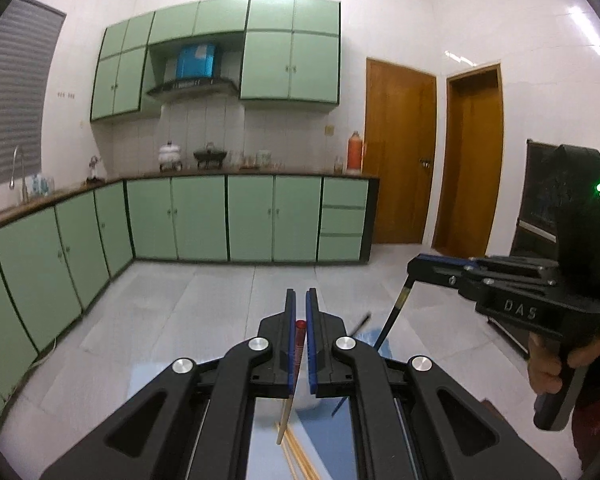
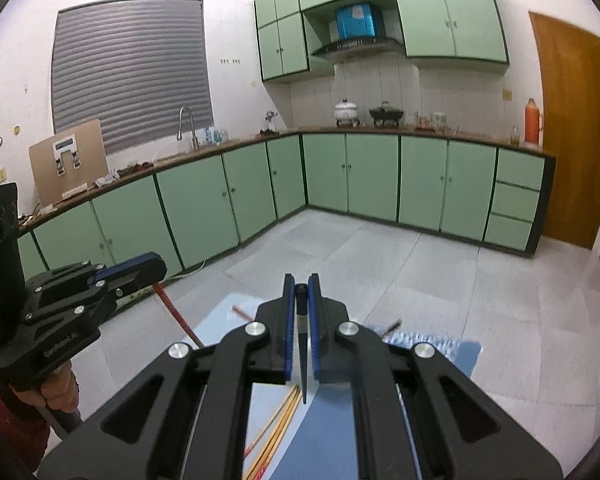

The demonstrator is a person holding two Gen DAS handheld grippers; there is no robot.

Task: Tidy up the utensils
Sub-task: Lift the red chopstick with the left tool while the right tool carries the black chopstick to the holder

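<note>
Gripping a red-topped chopstick [image 1: 299, 350], the left gripper [image 1: 300, 300] holds it raised above the blue table [image 1: 340, 432]. The right gripper [image 2: 301, 286] pinches a black chopstick [image 2: 302, 344]; more wooden chopsticks [image 2: 276, 428] lie below.

red-topped chopstick [image 1: 299, 344] and black chopstick [image 2: 302, 332] hang upright.

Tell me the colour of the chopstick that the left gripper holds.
The chopstick in the left gripper is red at the top, pale wood lower; left wrist view shows it best.
</note>
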